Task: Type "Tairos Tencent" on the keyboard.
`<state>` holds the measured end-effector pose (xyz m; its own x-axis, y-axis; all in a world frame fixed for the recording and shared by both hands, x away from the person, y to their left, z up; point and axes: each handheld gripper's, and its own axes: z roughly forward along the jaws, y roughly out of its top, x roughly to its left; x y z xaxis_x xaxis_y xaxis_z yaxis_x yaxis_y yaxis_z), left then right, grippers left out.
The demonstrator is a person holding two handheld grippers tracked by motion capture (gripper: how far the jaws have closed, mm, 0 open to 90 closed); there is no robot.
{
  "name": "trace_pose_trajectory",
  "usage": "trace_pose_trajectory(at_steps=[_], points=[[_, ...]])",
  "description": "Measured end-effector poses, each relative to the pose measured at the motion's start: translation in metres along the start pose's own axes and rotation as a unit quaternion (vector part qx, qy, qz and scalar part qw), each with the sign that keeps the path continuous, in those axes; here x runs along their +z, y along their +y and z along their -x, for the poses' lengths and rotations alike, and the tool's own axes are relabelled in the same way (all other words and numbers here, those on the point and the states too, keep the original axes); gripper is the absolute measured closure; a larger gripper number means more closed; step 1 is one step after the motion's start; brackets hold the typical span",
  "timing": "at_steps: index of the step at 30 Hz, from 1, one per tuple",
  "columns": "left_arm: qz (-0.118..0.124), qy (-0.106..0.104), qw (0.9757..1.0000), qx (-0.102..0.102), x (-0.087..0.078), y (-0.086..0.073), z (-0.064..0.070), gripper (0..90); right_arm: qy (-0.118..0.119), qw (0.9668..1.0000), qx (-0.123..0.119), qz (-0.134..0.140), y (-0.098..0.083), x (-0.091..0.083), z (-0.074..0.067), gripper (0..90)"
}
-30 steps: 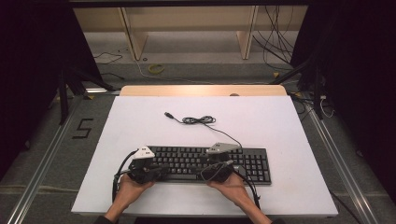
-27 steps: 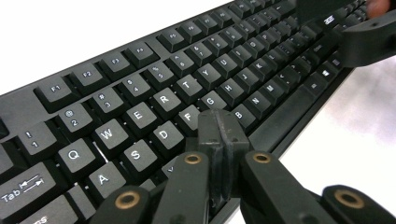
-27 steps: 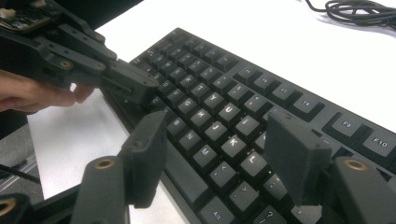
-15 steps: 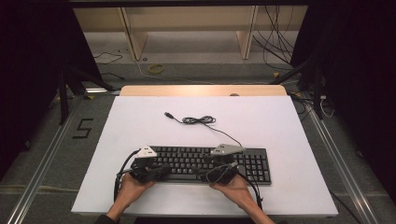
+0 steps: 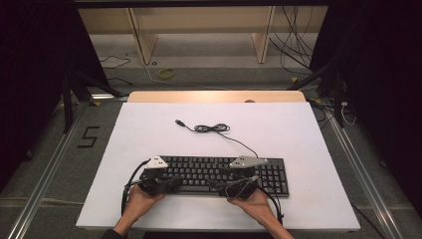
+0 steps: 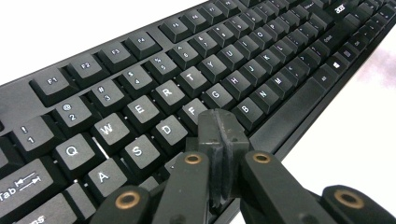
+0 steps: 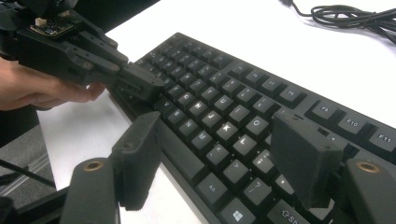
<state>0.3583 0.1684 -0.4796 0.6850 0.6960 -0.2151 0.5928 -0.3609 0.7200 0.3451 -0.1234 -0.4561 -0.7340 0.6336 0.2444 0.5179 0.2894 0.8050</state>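
A black keyboard (image 5: 219, 174) lies along the near edge of the white surface (image 5: 298, 134), slightly toward the right. Its thin cable (image 5: 214, 128) runs from its far edge toward the middle of the surface, ending in a loose coil and a plug.

The left gripper (image 5: 171, 183) hovers over the left end of the keyboard, held by the person's left hand (image 5: 142, 201). In the left gripper view its jaws are pressed together with nothing between them, their tips low over the keys near F and G.

The right gripper (image 5: 224, 188), held by the right hand (image 5: 254, 203), sits over the keyboard's near edge right of centre. Its jaws stand wide apart and hold nothing, with the lower key rows between them.
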Motion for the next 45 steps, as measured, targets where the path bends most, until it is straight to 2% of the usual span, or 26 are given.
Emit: trace_pose_trajectory(at_steps=[5, 6, 18, 28, 37, 45], points=[[-0.002, 0.001, 1.0000, -0.001, 0.001, 0.000, 0.000, 89.1, 0.000, 1.0000, -0.001, -0.001, -0.002, -0.002, 0.000, 35.0], [-0.010, 0.004, 0.9999, 0.004, 0.002, -0.001, 0.000, 89.1, -0.001, 1.0000, -0.001, -0.001, -0.002, -0.002, 0.000, 35.0], [-0.009, 0.002, 1.0000, 0.004, 0.001, -0.001, 0.000, 89.0, -0.004, 1.0000, 0.001, -0.002, -0.003, -0.004, 0.002, 35.0], [0.008, 0.001, 1.0000, -0.004, -0.004, 0.001, -0.001, 85.5, -0.002, 1.0000, 0.002, -0.003, -0.004, -0.003, 0.001, 35.0], [0.021, -0.008, 0.9997, -0.010, -0.008, 0.002, -0.001, 79.6, -0.001, 1.0000, 0.001, -0.002, -0.004, -0.003, 0.001, 35.0], [0.035, -0.007, 0.9992, -0.018, -0.012, 0.004, -0.005, 73.1, 0.000, 1.0000, 0.001, -0.003, -0.004, -0.003, 0.000, 35.0]])
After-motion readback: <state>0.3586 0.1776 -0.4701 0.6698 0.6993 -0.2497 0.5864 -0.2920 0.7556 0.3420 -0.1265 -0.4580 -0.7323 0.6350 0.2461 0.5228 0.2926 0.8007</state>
